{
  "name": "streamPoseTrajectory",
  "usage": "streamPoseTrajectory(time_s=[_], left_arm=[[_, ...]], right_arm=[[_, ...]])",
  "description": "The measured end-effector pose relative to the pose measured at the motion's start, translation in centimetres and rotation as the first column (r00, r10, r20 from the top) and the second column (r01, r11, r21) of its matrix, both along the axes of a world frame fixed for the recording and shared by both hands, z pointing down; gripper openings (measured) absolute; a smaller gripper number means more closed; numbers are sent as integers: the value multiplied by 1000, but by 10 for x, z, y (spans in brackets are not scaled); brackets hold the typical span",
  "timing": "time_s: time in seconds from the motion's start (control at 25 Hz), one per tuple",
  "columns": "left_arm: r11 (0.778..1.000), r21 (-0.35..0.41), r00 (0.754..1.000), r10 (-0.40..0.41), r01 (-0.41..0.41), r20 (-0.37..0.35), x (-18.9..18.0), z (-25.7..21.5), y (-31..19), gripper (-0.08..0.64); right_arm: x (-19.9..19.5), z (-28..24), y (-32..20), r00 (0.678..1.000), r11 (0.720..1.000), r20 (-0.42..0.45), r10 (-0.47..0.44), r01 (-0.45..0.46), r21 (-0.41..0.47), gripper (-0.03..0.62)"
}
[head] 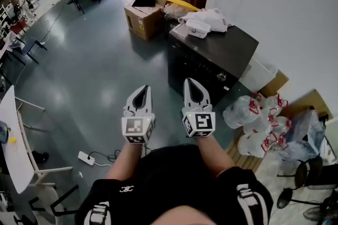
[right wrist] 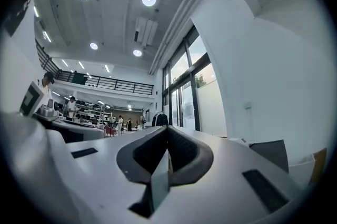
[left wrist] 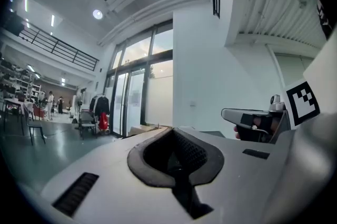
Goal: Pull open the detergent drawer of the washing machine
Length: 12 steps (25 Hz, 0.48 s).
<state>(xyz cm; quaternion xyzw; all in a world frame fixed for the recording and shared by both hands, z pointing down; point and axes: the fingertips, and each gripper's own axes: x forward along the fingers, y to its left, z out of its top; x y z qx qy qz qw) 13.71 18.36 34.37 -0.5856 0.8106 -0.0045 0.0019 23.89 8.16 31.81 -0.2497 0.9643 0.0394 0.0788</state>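
The washing machine (head: 211, 60) is a black box against the white wall, standing up and to the right of both grippers; its front with a round knob (head: 222, 76) faces me, and I cannot make out the detergent drawer. My left gripper (head: 142, 91) and right gripper (head: 192, 83) are held side by side over the grey floor, short of the machine and touching nothing. In the left gripper view the jaws (left wrist: 174, 132) are shut and empty. The right gripper's jaws (right wrist: 167, 132) are likewise shut on nothing, with the machine's dark top (right wrist: 268, 152) at the right.
White cloth and a box (head: 205, 22) lie on the machine's top. Cardboard boxes (head: 145, 17) stand behind it, a white tub (head: 257, 75) and tied plastic bags (head: 254, 115) to its right. A power strip (head: 86, 158) and a white table (head: 10, 139) are at the left.
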Motion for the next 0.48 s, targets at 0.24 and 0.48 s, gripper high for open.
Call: streamPoseTrajectory(time_s=[0.24,0.48], left_arm=[[1000,-3,1000,20,-20,2,-1,8,17,2],[1000,3,1000,19,-19,10,-7,9,10,2]], right_arm=[[8,-3,14,999,999,9,31,-31,35,2],[6,4,6,999,999,3,44,-44,31,2]])
